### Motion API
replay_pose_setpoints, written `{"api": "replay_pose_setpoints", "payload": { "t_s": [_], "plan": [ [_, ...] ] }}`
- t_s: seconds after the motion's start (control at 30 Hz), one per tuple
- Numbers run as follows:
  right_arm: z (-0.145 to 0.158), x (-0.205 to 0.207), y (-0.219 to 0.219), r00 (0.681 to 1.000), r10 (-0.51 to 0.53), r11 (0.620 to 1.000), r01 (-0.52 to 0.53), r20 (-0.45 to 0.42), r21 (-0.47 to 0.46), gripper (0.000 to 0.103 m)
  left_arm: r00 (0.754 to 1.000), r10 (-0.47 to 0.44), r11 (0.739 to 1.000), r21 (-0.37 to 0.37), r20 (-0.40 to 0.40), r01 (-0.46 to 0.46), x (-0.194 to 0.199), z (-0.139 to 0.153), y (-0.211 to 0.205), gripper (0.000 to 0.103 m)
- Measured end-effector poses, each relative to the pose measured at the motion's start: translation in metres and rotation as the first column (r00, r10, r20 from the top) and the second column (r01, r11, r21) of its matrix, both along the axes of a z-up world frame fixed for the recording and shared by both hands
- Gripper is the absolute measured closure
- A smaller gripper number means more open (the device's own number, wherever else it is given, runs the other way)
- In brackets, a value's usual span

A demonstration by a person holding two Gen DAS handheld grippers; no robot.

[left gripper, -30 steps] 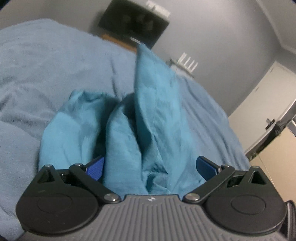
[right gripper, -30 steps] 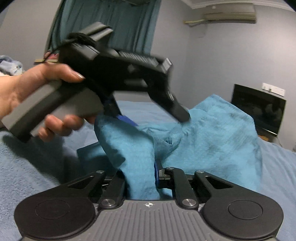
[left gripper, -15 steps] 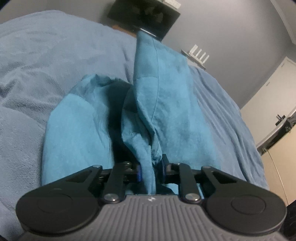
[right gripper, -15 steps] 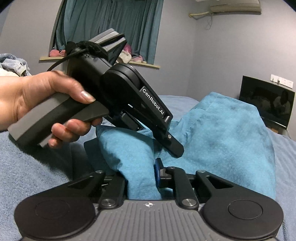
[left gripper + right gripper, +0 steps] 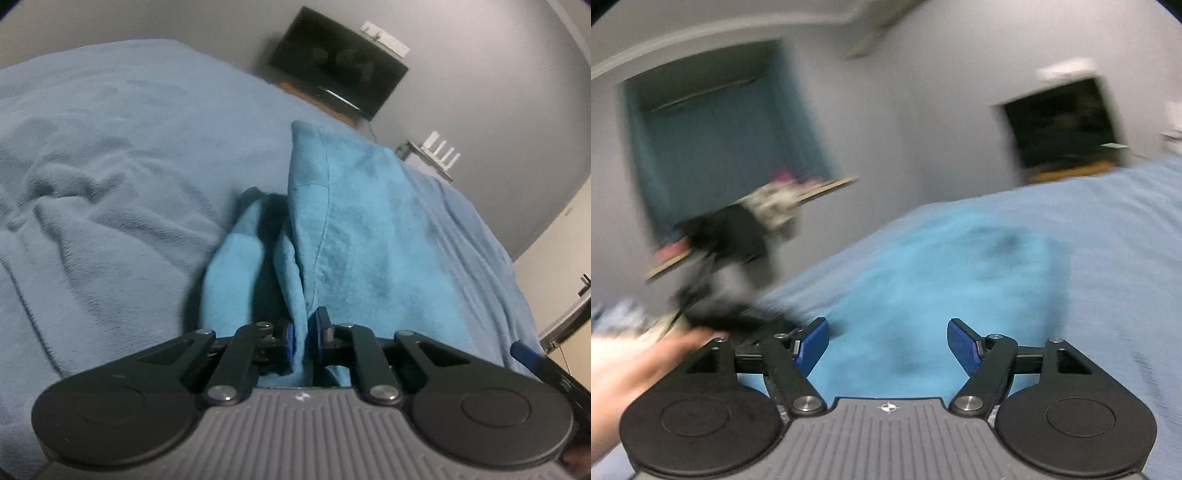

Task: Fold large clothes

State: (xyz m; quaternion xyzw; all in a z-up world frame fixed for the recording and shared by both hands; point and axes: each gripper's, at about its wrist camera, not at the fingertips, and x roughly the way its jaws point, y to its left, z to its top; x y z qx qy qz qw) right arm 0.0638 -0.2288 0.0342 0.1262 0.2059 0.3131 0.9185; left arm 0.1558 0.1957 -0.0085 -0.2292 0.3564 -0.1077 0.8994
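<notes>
Teal garment (image 5: 354,229) on the bed (image 5: 110,177), running lengthwise straight ahead of the left tongs (image 5: 303,338).

The garment's long axis is pointing away from the left tongs toward the far wall, bunched in upright folds, and the left hand is the nearer one. The left tongs are pinching a near fold of it, their jaws having just been closing onto the cloth. The right tongs (image 5: 887,345) have just been opening; their jaws are standing wide, gripping nothing, with the garment lying just beyond them.

A teal garment (image 5: 354,236) was draped in rumpled folds on the bed, one edge raised upright.
</notes>
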Motion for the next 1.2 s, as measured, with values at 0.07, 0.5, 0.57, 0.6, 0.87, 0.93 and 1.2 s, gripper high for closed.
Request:
{"api": "replay_pose_setpoints", "payload": {
  "t_s": [0.07,0.5,0.57,0.6,0.87,0.93,1.2],
  "plan": [
    [-0.013,0.011,-0.014,0.993,-0.110,0.993,0.108,-0.030,-0.056,0.035,0.999,0.035,0.999,0.012,0.009,-0.035,0.000,0.002,0.002,0.096],
    [-0.083,0.073,0.011,0.972,-0.131,0.991,0.123,-0.193,-0.052,0.037,0.996,0.077,0.996,0.048,0.052,-0.079,-0.001,0.005,-0.001,0.097],
    [-0.081,0.076,0.021,0.971,-0.134,0.991,0.129,-0.196,-0.038,0.037,0.980,0.103,0.986,0.110,0.169,-0.123,-0.011,0.021,-0.007,0.095],
    [-0.082,0.078,0.021,0.971,-0.135,0.991,0.130,-0.196,-0.034,0.037,0.971,0.094,0.984,0.130,0.221,-0.124,-0.015,0.028,-0.011,0.094],
    [-0.077,0.077,0.038,0.979,-0.136,0.990,0.128,-0.152,-0.064,0.037,0.945,-0.191,0.950,0.292,0.267,0.109,-0.007,0.037,-0.089,0.058],
    [-0.074,0.075,0.044,0.983,-0.125,0.990,0.115,-0.133,-0.080,0.037,0.963,-0.171,0.934,0.346,0.208,0.091,0.008,0.027,-0.098,0.058],
    [-0.044,0.074,0.042,0.984,-0.175,0.975,0.169,-0.035,-0.142,0.036,0.996,-0.043,0.963,0.267,0.078,0.020,0.027,0.000,-0.063,0.058]
  ]
}}
